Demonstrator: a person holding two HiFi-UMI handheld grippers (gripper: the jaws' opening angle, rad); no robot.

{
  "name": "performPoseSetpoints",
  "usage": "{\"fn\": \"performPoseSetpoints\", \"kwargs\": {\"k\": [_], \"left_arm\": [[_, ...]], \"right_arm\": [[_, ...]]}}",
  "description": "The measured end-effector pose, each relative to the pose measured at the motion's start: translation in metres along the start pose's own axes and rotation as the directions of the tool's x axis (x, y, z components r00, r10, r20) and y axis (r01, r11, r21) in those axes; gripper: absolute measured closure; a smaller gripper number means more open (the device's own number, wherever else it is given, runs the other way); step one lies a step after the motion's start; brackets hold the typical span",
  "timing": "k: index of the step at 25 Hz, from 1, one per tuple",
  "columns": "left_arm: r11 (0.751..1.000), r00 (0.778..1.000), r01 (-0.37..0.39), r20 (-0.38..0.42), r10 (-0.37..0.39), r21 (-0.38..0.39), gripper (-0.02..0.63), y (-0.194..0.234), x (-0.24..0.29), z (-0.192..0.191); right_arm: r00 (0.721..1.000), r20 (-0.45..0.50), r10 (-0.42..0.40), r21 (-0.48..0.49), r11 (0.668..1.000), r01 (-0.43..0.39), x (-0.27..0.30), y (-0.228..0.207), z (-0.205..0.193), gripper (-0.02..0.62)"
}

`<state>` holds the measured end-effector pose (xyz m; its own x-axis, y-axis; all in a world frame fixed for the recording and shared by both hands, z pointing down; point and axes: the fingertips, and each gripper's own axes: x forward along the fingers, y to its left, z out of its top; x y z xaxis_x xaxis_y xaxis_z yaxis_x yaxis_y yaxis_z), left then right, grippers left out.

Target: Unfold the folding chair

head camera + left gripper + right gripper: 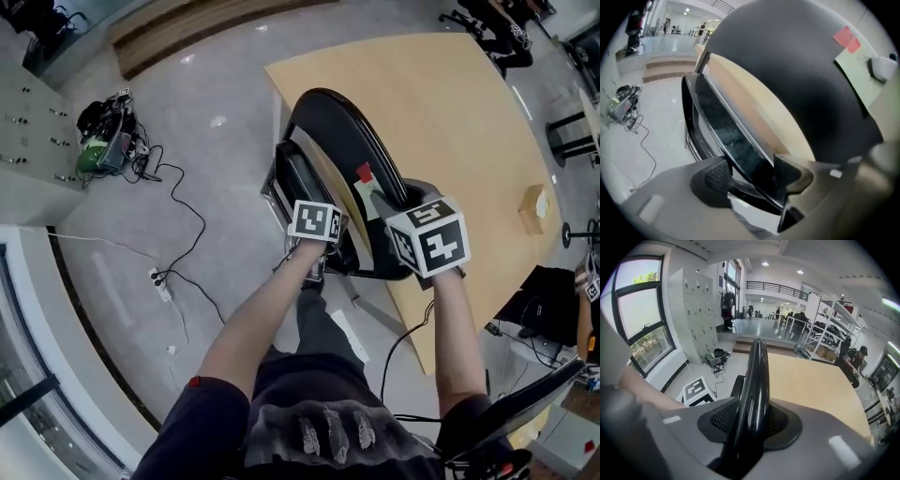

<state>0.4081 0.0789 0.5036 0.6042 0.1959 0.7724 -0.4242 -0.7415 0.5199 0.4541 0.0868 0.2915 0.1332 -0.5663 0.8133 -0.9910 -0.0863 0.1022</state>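
Right gripper view: folding chair (757,376), edge-on, within right claw (751,422).

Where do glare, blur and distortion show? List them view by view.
Head view: sharp, edges bent by the wide lens, glints on the floor. Left gripper view: the folding chair blurs near the lens, dark corners. Right gripper view: a bright streak runs along the chair's glossy edge; the windows are bright.

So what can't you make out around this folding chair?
Writing on the folding chair's note: too small in head view, blurred in left gripper view.
Whether the left gripper presses the chair's frame: dark, blurred in its view.
Chair's feet: head view, hidden under the chair itself.
The small box on the table: head view, too small to identify.
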Motion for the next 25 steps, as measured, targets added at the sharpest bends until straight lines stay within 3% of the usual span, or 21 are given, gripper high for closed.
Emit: {"fn": "performPoseSetpoints", "kwargs": {"k": [8,14,25], "left_arm": [[0.999,1.0,0.023,0.011,-0.022,-0.026,0.338,0.016,-0.011,-0.013],[0.994,0.999,0.04,0.027,-0.038,-0.104,0.339,0.037,-0.028,-0.03],[0.994,0.997,0.047,0.066,-0.041,-0.101,0.364,0.059,-0.044,-0.048]], "right_arm": [[1.0,0.001,0.019,0.03,0.999,-0.019,0.008,-0.003,-0.005,0.465],[1.0,-0.009,0.012,0.047,0.999,-0.011,0.014,-0.007,-0.008,0.462],[1.0,-0.013,-0.021,0.083,0.996,0.022,0.025,-0.013,-0.016,0.443]]}}
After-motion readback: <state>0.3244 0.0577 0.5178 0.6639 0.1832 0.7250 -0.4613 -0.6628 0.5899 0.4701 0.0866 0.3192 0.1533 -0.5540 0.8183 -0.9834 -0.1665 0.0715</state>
